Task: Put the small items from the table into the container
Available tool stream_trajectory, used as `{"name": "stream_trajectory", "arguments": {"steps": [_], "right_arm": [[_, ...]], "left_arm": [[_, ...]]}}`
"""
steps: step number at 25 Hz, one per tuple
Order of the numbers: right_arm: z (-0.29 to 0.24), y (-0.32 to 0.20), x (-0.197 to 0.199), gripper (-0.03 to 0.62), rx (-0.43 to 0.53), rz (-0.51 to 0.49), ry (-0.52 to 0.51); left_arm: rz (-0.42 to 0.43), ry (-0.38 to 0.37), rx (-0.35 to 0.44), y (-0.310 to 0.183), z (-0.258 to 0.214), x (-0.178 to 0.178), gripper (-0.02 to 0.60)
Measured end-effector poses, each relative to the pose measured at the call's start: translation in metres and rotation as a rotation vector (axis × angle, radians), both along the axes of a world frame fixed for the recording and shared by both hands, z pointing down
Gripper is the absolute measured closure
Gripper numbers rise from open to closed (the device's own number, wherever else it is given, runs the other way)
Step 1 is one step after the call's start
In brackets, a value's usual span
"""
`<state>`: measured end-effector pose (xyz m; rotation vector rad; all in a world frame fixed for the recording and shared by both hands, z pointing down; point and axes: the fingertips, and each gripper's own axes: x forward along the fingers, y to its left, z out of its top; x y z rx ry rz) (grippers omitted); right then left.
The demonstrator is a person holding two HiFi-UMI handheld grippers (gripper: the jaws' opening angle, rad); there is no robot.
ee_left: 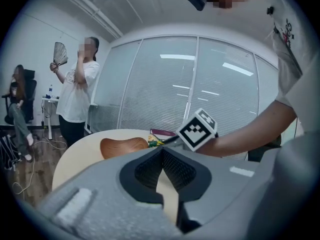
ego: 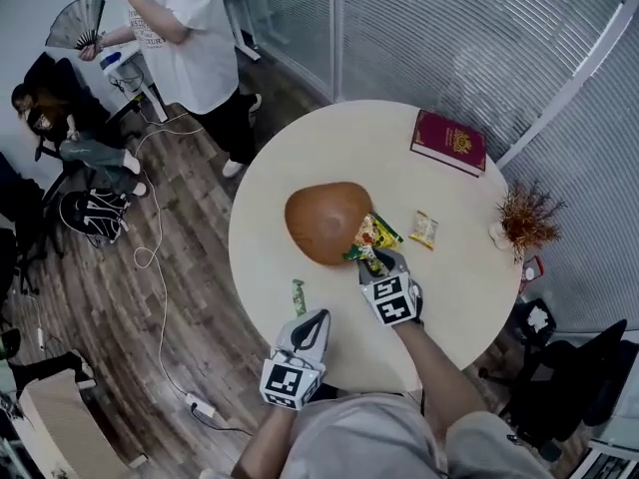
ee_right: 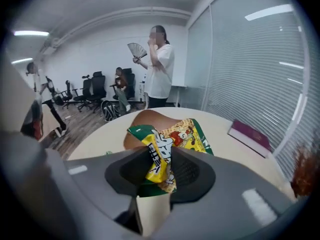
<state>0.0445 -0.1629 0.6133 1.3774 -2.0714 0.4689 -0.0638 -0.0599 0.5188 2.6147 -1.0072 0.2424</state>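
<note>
A: State of the right gripper [ee_right: 159, 170]?
B: The jaws are closed partway onto a snack packet [ee_right: 165, 154]. The yellow-green wrapper is pinched and crumpled between the pads.
A: Where is the packet placed in the head view?
B: It is held at the right rim of the brown bowl [ego: 324, 223] and overlaps that edge. Contact with the bowl cannot be told.
A: And the left gripper [ee_left: 161, 156]?
B: Its jaws are brought together at the tips and nothing is held. It is kept at the near edge of the table [ego: 300, 148], down and left of the bowl, and is pointed toward it.
A: Other small items?
B: A small green item [ego: 298, 296] is seen lying on the table just ahead of the left gripper, between it and the bowl. A small yellow packet [ego: 424, 230] is seen right of the bowl, near the held packet but apart from it.
A: Anything else to be logged?
B: A maroon book [ego: 448, 142] is laid at the far right of the table. A dried plant [ego: 527, 218] is set at the right edge. A standing person [ego: 190, 28] with a fan [ego: 78, 23] and a seated person [ego: 60, 128] are seen off the table to the left.
</note>
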Motion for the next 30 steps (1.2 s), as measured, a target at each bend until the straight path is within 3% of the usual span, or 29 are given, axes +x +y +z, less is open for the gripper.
{"name": "stream_trajectory", "arguments": {"steps": [7, 13, 21, 22, 26, 30], "right_arm": [[0.045, -0.052, -0.075, 0.468, -0.188, -0.234, 0.070], [0.058, -0.061, -0.077, 0.431, -0.176, -0.193, 0.097], [0.010, -0.039, -0.067, 0.367, -0.063, -0.163, 0.002], [-0.003, -0.033, -0.063, 0.378, -0.030, -0.150, -0.018], [-0.053, 0.005, -0.040, 0.591, 0.138, -0.061, -0.131], [-0.072, 0.052, -0.034, 0.591, 0.202, 0.006, -0.215]], "left_arm": [[-0.114, -0.006, -0.006, -0.001, -0.004, -0.049, 0.584], [-0.145, 0.000, -0.008, -0.006, -0.004, -0.064, 0.584], [-0.120, 0.010, -0.012, -0.017, 0.000, -0.051, 0.584], [-0.113, 0.011, -0.010, -0.020, 0.000, -0.047, 0.584], [-0.073, 0.010, -0.003, -0.026, 0.004, -0.028, 0.584], [-0.030, 0.003, -0.008, -0.025, 0.010, -0.013, 0.584]]}}
